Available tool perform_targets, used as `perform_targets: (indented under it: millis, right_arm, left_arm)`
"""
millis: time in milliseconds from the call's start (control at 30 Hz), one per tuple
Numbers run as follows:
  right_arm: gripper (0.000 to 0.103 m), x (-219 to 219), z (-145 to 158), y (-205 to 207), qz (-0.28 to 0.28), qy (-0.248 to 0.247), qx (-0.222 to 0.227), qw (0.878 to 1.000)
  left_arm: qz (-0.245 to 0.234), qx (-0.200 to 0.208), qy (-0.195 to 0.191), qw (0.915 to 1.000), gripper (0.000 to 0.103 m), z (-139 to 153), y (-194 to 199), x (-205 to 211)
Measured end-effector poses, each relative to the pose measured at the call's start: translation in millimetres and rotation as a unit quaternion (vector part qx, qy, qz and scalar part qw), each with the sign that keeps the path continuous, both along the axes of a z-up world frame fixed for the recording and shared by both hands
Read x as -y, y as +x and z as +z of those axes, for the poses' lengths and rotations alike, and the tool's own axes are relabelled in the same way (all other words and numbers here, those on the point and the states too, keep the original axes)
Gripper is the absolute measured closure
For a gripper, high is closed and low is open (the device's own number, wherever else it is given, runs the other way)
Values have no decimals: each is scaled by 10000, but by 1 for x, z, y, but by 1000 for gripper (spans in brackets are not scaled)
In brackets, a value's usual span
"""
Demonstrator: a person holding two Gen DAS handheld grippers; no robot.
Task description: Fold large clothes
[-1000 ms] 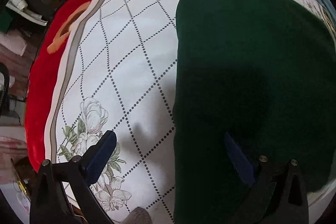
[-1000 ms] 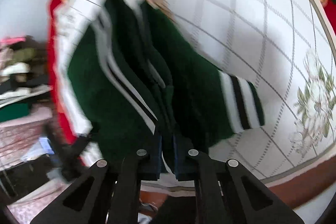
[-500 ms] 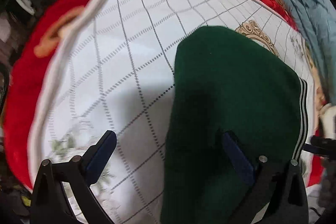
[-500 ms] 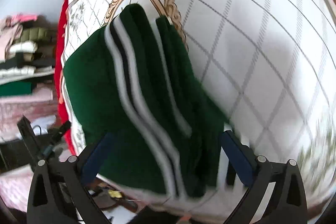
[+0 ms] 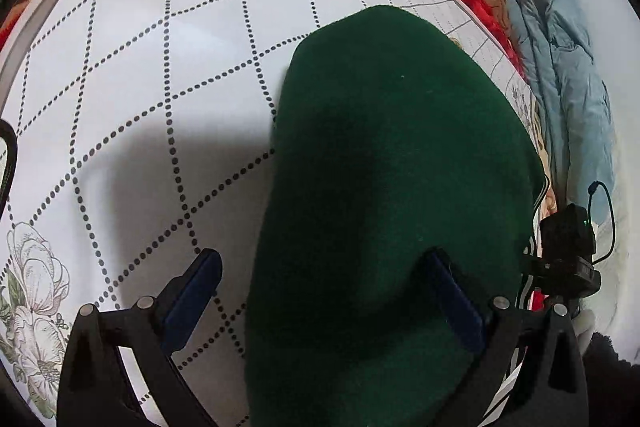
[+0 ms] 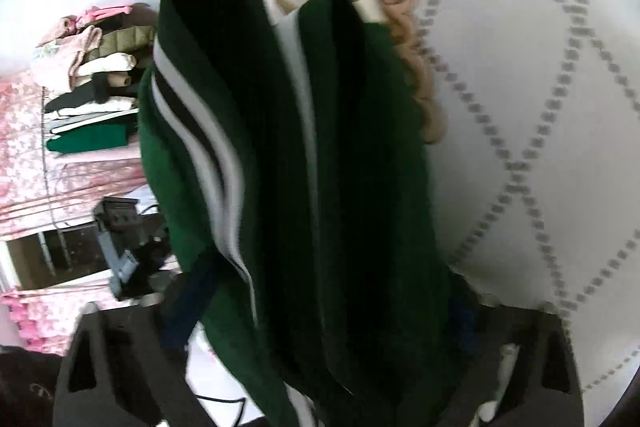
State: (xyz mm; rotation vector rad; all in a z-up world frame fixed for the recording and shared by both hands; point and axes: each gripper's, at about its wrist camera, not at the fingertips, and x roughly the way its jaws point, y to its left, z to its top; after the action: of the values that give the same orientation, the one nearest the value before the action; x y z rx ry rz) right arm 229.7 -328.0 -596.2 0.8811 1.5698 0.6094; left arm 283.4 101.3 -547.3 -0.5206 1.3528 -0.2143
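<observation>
Closest in on the left wrist view, the left gripper has its jaws spread wide, and the folded dark green garment fills most of the gap between them. The blue pad on the right-hand finger sits against the cloth's surface, while the other pad hangs over bare bed sheet just beside the garment's edge, so nothing is pinched there. Out ahead of those jaws the garment lies flat on the white sheet with its dotted diamond lines and flower print, and its rounded far edge ends well short of the sheet's border. Off past the right-hand finger the other handheld unit shows as a black box with a cable, and further back a light blue quilt is bunched against the wall. Over on the right wrist view things are motion-blurred, but the right gripper also looks wide open, with the green garment bunched in thick folds between the fingers — its white and black striped trim runs toward the left-hand finger. I can't tell if either pad actually touches the cloth. Beyond those jaws there's a tan scroll pattern on the sheet, and far left a stack of folded clothes.
</observation>
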Motion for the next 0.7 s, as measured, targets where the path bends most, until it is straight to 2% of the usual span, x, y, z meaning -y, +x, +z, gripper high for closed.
perform_targets:
  millis: [67, 167, 200, 233, 333, 467, 567, 700]
  right_arm:
    - [26, 14, 15, -6, -62, 234, -111, 9996]
    - [30, 18, 34, -15, -410, 1354, -183, 9898]
    - [30, 24, 40, -17, -417, 1441, -124, 9886]
    - [30, 27, 42, -20, -347, 1296, -90, 9909]
    - [28, 21, 27, -24, -57, 405, -244, 9989]
    - [7, -1, 14, -17, 45, 434, -360, 9984]
    - [5, -28, 18, -12, 205, 215, -287, 9991]
    - [6, -24, 19, -21, 113, 277, -320, 9990]
  left_arm:
    - [51, -16, -26, 10000, 0, 0, 1, -5]
    - [81, -37, -68, 9999, 0, -2, 2, -15]
    - [61, -36, -95, 9999, 0, -3, 4, -15]
    - [6, -51, -115, 9999, 0, -3, 4, -15]
    - [-159, -64, -160, 9997, 0, -5, 4, -9]
    - [-293, -30, -154, 9994, 0, -1, 6, -2]
    - [-375, 10, -166, 9992, 0, -1, 6, 3]
    - [-393, 42, -194, 9990, 0, -1, 6, 3]
